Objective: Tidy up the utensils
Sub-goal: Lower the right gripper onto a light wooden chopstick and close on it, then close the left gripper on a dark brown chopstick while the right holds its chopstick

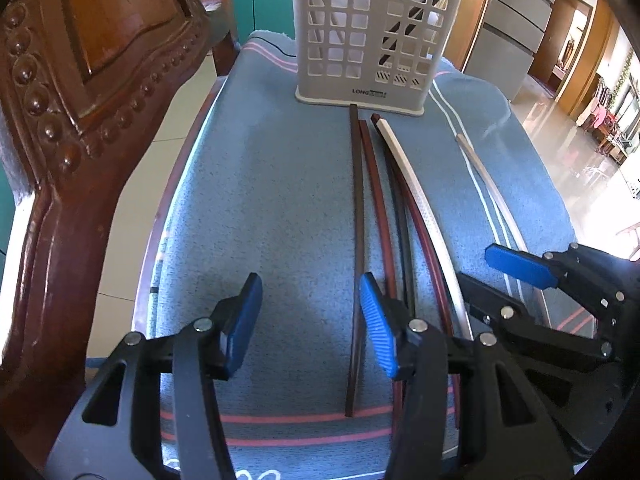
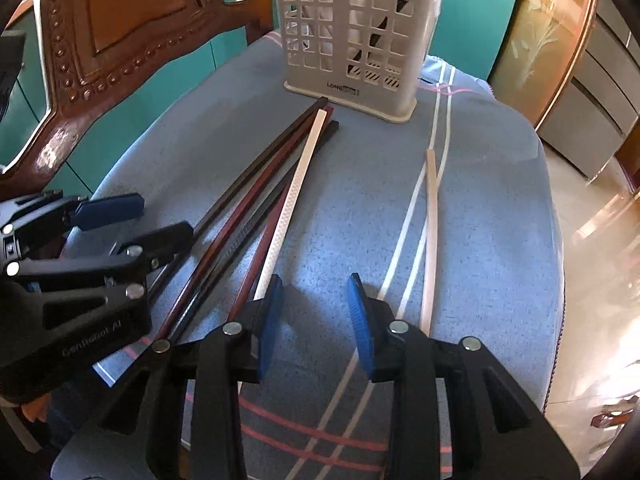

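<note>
Several chopsticks lie lengthwise on a blue towel [image 1: 280, 200]: dark brown and red ones [image 1: 358, 220] beside a white one [image 1: 416, 196], and a pale one [image 1: 484, 176] apart to the right. A white perforated utensil holder [image 1: 372, 36] stands upright at the far end, with dark sticks in its right compartment. My left gripper [image 1: 310, 322] is open and empty just above the towel, its right finger over the dark chopsticks. My right gripper [image 2: 316, 320] is open and empty, between the white chopstick [image 2: 296, 184] and the pale chopstick [image 2: 431, 216]. The holder [image 2: 352, 32] also shows there.
A carved wooden chair back [image 1: 80, 100] rises close on the left. The towel-covered surface drops off on the right to a shiny tiled floor [image 1: 580, 152]. Teal cabinets [image 2: 472, 20] stand behind. The right gripper shows at the right edge of the left wrist view [image 1: 560, 292].
</note>
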The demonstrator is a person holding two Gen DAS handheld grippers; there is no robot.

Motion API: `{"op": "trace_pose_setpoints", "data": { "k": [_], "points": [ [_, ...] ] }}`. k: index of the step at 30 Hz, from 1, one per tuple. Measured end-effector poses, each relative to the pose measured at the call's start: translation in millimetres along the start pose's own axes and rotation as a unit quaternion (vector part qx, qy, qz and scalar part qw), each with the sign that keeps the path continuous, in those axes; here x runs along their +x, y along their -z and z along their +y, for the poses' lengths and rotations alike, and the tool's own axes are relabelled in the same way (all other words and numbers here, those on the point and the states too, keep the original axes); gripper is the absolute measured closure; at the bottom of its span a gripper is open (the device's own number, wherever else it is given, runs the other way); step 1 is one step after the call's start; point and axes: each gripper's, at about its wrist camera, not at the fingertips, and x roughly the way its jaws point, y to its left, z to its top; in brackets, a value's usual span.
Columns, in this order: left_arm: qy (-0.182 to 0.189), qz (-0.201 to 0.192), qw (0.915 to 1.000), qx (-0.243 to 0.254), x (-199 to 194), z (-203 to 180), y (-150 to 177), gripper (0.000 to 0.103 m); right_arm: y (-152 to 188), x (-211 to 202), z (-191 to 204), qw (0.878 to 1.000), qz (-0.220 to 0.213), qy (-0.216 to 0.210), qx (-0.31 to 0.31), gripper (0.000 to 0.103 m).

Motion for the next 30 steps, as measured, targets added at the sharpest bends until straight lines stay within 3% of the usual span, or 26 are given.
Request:
{"op": "trace_pose_setpoints", "data": {
  "k": [4,8,14,21,25,30],
  "points": [
    [-0.001,0.001,1.0,0.003,1.5,-1.9,1.5,0.049,-0.7,-0.8,-16.0,0.999,-0.004,-0.002,0.044,0.098],
    [0.0,0.003,1.0,0.003,2.5,-2.4,2.7,0.049,-0.4,-2.3,-33.1,0.996,-0.013,0.009,0.086,0.1],
    [0.0,0.002,1.0,0.002,3.3,-2.9,3.5,0.049,2.6,-18.0,-60.4,0.99,-0.04,-0.001,0.136,0.099],
    [0.01,-0.007,0.9999,-0.007,1.2,2.8,-1.2,0.049,7.3,-24.5,-74.0,0.986,-0.043,0.005,0.158,0.082],
    [0.018,-0.006,0.9996,-0.02,4.5,8.6,-11.4,0.06,9.4,-25.6,-72.9,0.986,-0.043,0.004,0.158,0.081],
    [0.031,-0.001,0.9991,-0.028,10.7,9.6,-22.5,0.061,7.3,-22.0,-69.1,0.988,-0.039,-0.001,0.152,0.08]
  ]
}}
